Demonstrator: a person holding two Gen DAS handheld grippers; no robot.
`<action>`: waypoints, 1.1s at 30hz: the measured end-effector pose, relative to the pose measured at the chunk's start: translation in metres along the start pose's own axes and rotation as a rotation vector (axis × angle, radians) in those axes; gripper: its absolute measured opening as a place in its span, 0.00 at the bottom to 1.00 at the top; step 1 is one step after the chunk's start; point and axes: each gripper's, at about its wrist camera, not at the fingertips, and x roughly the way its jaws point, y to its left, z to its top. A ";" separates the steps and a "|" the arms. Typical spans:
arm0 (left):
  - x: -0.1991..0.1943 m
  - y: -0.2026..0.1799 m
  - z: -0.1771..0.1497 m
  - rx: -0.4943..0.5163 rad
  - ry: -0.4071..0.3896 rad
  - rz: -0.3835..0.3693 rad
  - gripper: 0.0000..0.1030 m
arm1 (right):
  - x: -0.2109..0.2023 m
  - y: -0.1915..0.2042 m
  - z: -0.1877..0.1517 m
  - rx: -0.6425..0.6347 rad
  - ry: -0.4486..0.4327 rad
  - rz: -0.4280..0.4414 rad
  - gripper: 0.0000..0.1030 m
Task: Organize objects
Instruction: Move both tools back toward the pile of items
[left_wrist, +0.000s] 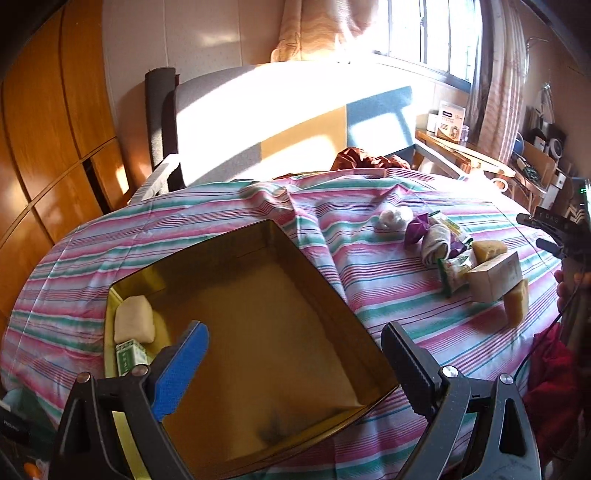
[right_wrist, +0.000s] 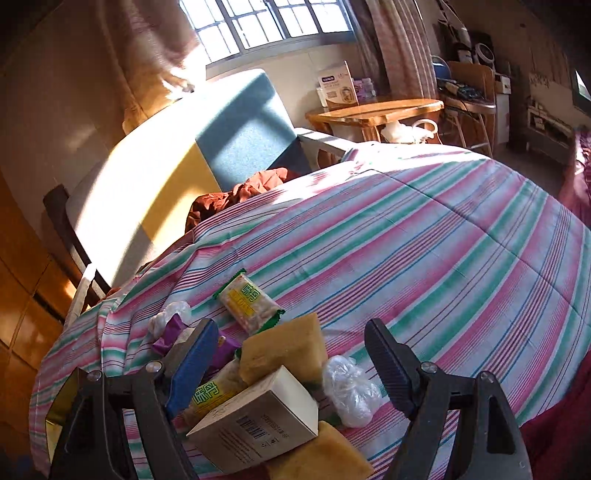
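A gold tin box (left_wrist: 317, 280) lies open on the striped bedspread (left_wrist: 369, 206). In its left corner lie a white bar (left_wrist: 133, 319) and a small green-and-white packet (left_wrist: 129, 356). My left gripper (left_wrist: 295, 354) is open and empty over the tin. My right gripper (right_wrist: 291, 354) is open above a pile: a cream carton (right_wrist: 258, 417), yellow sponges (right_wrist: 284, 350), snack packets (right_wrist: 247, 301), a clear plastic wad (right_wrist: 351, 391), purple wrappers (right_wrist: 170, 332). The same pile (left_wrist: 480, 269) shows right of the tin in the left view.
A multicoloured padded headboard (left_wrist: 295, 122) stands behind the bed. A brown cloth (right_wrist: 236, 199) lies at the bed's far edge. A wooden side table (right_wrist: 376, 110) with boxes stands by the window. Wooden wardrobe doors (left_wrist: 48, 147) are on the left.
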 end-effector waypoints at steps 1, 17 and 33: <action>0.004 -0.006 0.005 0.007 0.004 -0.014 0.92 | 0.001 -0.008 0.002 0.048 0.007 0.023 0.80; 0.098 -0.101 0.075 0.087 0.117 -0.202 0.71 | -0.002 -0.012 -0.001 0.107 0.023 0.142 0.81; 0.234 -0.151 0.162 0.258 0.189 -0.173 0.51 | 0.011 0.007 -0.007 0.047 0.105 0.244 0.81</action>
